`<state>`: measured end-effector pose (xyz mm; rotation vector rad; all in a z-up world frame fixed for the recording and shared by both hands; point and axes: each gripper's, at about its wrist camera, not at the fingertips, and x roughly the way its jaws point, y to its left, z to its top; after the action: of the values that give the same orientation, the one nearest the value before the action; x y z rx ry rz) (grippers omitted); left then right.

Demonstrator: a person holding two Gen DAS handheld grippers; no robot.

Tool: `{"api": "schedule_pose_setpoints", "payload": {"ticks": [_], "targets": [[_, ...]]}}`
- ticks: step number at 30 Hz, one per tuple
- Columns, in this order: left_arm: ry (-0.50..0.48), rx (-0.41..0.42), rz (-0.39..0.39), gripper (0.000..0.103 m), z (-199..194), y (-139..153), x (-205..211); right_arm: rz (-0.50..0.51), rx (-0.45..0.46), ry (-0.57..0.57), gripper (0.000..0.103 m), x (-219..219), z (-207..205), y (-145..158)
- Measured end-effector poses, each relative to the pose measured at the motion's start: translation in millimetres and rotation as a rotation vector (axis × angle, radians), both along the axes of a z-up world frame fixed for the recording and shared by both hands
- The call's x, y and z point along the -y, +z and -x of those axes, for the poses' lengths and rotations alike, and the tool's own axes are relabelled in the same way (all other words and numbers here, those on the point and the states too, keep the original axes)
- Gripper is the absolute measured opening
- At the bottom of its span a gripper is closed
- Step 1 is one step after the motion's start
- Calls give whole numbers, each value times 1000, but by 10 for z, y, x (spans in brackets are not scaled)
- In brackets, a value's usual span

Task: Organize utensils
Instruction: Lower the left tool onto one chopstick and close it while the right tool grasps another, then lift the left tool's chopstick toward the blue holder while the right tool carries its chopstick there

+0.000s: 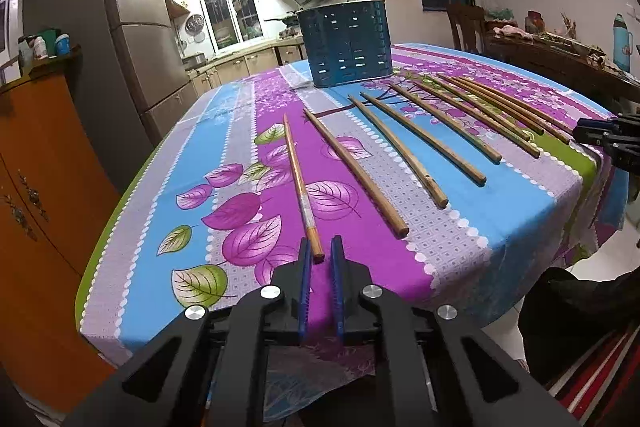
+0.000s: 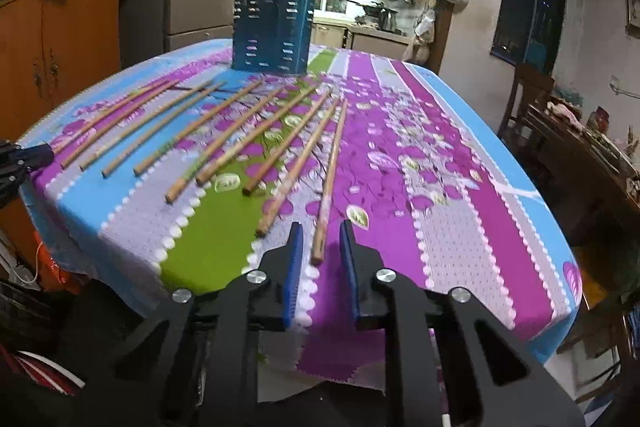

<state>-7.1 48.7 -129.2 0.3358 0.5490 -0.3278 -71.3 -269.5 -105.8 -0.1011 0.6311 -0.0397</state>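
Several wooden chopsticks lie side by side on the flowered tablecloth (image 1: 224,163). A blue slotted utensil holder (image 1: 346,43) stands upright at the far side of the table, also in the right wrist view (image 2: 274,33). My left gripper (image 1: 321,247) is open, its jaws either side of the near end of the leftmost chopstick (image 1: 300,183). My right gripper (image 2: 321,233) is open, its jaws either side of the near end of the rightmost chopstick (image 2: 330,179). Each gripper shows at the edge of the other's view (image 1: 608,139) (image 2: 24,159).
An orange cabinet (image 1: 44,195) stands left of the table, a fridge (image 1: 132,39) behind it. A dark wooden side table (image 2: 580,155) with clutter stands to the right. The table's near edge drops off just under both grippers.
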Motion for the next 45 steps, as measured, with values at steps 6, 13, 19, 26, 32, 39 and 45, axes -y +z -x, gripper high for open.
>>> {"api": "schedule_pose_setpoints", "payload": {"ticks": [6,13,19,26,32,39,45], "targets": [[10,32,29,9,42,-34,-11,-35,16,-21,6,-6,30,-18],[-3,32,59,7,41,-36,-44,-106,13,-31,5,56,15,-11],[-3,52,28,7,50,-45,-7,-126,12,-32,5,67,13,-6],[21,99,-24,7,83,-53,56,-154,21,-17,5,100,49,-5],[30,109,-12,23,47,-59,42,-163,29,-14,5,113,81,-27],[24,99,41,23,-3,-74,-8,-151,33,-11,5,94,76,-24],[-1,81,58,10,-23,-76,17,-171,40,-1,5,119,64,-36]]}}
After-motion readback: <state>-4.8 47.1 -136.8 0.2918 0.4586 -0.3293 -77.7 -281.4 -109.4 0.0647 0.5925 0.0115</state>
